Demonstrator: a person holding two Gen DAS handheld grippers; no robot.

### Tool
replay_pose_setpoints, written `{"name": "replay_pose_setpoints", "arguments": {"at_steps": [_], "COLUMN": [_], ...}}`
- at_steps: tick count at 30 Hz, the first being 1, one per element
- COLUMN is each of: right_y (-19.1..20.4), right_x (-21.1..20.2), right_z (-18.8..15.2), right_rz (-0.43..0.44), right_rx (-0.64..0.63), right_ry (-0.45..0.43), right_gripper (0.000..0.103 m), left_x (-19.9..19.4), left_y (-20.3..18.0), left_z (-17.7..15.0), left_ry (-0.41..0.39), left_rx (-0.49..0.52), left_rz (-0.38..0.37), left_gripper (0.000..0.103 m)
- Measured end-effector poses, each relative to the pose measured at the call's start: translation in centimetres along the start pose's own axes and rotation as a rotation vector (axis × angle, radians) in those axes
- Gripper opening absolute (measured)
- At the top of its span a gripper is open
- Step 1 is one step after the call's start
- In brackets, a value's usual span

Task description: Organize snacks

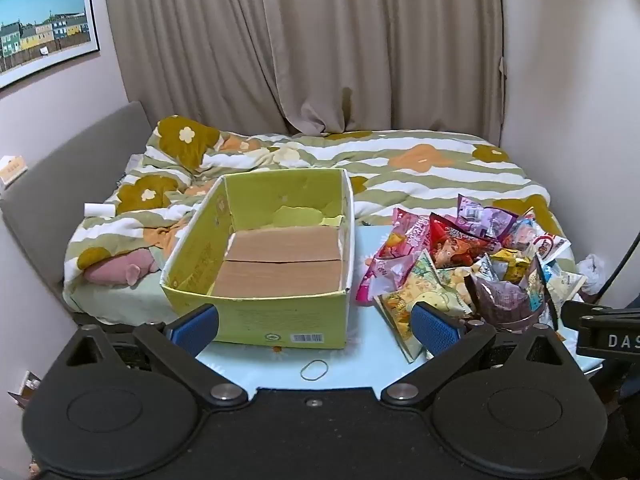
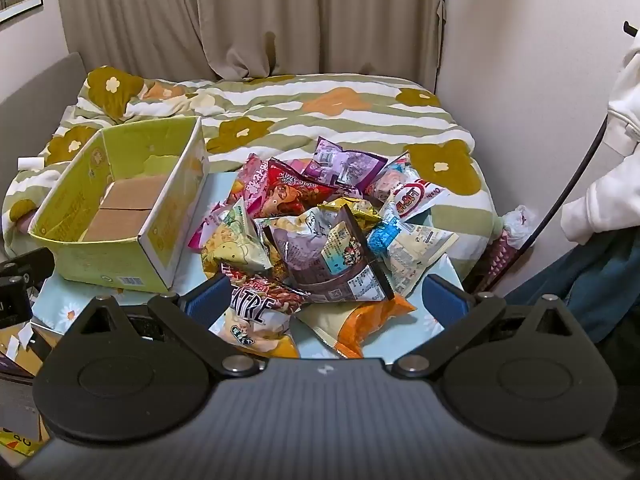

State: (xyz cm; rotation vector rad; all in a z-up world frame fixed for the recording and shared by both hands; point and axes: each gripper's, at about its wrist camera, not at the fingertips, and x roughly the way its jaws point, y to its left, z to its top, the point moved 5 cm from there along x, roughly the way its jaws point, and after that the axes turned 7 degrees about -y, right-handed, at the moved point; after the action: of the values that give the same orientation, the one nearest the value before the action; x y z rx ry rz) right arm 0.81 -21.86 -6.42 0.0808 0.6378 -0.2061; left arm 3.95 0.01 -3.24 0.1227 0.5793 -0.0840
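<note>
A yellow-green cardboard box (image 1: 256, 316) stands open and empty on a light blue table (image 1: 360, 340), its brown bottom flaps showing. To its right lies a heap of snack bags (image 1: 468, 264), several of them red, pink, purple and yellow. My left gripper (image 1: 316, 326) is open in front of the box's near wall, nothing between its blue pads. In the right wrist view the box (image 2: 120, 208) sits at left and the snack heap (image 2: 320, 232) in the middle. My right gripper (image 2: 326, 306) is open, hovering over the near bags of the heap.
A rubber band (image 1: 315, 370) lies on the table before the box. A bed with a flowered quilt (image 1: 400, 168) lies behind the table, a pink plush toy (image 1: 120, 270) at its left. A person's white sleeve (image 2: 604, 184) and a black cable (image 2: 560, 200) are at the right.
</note>
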Motion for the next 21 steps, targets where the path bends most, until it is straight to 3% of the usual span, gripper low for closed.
{"name": "replay_pose_setpoints", "arguments": {"at_steps": [6,21], "right_y": [0.2,0.8], "right_x": [0.2,-0.1], "right_z": [0.0,0.2], "right_rz": [-0.002,0.013], "right_rx": [-0.002,-0.01], "right_ry": [0.004,-0.002], "right_gripper": [0.103,0.103], "left_x": [-0.4,0.3], "left_y": [1.3,0.4], "left_z": [-0.4,-0.1], "left_ry": [-0.02,-0.003], "left_rx": [-0.011,0.005], "left_rz": [0.001,0.018], "left_gripper": [0.103,0.103]}}
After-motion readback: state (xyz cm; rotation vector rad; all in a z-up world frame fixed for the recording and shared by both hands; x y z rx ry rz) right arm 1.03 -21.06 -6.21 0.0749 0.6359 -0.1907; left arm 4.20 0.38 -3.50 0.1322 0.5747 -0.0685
